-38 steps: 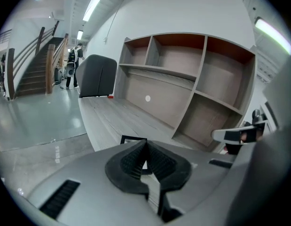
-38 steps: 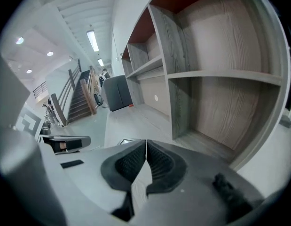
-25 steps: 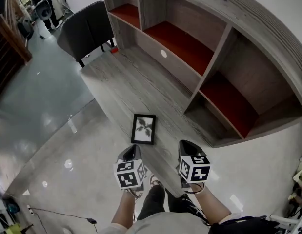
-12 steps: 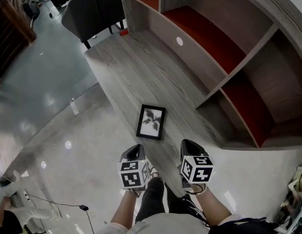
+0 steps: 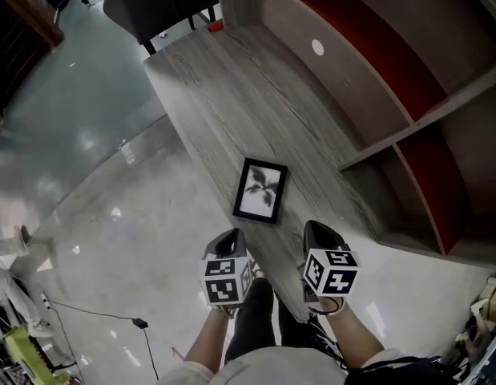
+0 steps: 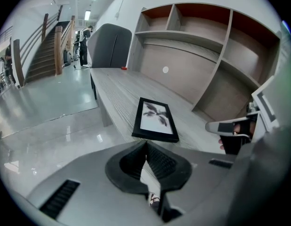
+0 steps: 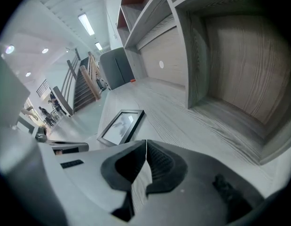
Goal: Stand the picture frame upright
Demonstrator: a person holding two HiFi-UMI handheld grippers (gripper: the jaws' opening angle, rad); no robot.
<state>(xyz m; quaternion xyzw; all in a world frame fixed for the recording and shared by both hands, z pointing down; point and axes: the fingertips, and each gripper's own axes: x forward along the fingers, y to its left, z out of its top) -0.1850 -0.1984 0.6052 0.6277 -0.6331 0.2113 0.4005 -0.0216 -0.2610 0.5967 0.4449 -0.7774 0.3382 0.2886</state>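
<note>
Shifted rightward in the head view, the one picture frame [image 5: 261, 190] lies flat on the desk [image 5: 231, 87], just beyond left gripper [image 5: 231, 239] and right gripper [image 5: 318, 231], both jaws pressed together on nothing; two red shelf compartments [image 5: 368, 30] far right

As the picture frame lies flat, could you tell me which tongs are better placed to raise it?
Probably the left tongs: the picture frame lies straight ahead of them, but off to one side of the right tongs. Both are shut.

Both grippers sat low in the frame, left gripper [image 5: 230, 243] and right gripper [image 5: 319, 235], jaws closed, empty.
</note>
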